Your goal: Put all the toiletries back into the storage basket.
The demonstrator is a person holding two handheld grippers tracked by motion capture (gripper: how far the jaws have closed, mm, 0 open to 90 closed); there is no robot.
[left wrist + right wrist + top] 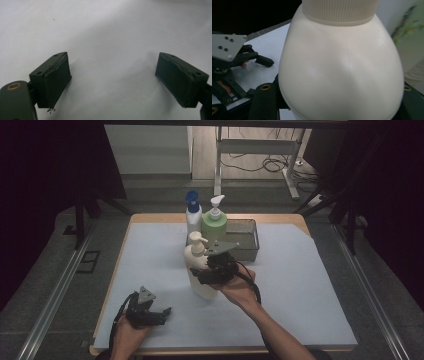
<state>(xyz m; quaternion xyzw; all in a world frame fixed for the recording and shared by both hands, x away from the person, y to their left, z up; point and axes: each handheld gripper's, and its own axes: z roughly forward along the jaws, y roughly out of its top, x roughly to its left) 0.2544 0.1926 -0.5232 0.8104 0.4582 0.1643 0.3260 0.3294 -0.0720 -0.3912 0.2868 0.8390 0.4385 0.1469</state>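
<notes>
Right hand-held gripper (207, 272) grasps the cream bottle (199, 270) upright on the table (300, 285); left hand-held gripper (162, 314) rests released.

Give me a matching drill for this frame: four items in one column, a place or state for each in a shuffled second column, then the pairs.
Items:
1. cream bottle
2. green bottle
3. blue-capped bottle
4. left gripper

Places or states:
A. open, low over the white sheet, holding nothing
B. at the far edge, left of the green one
C. between the right gripper's jaws, mid-table
D. at the left end of the metal basket

Pairs: 1-C, 2-D, 3-B, 4-A
</notes>
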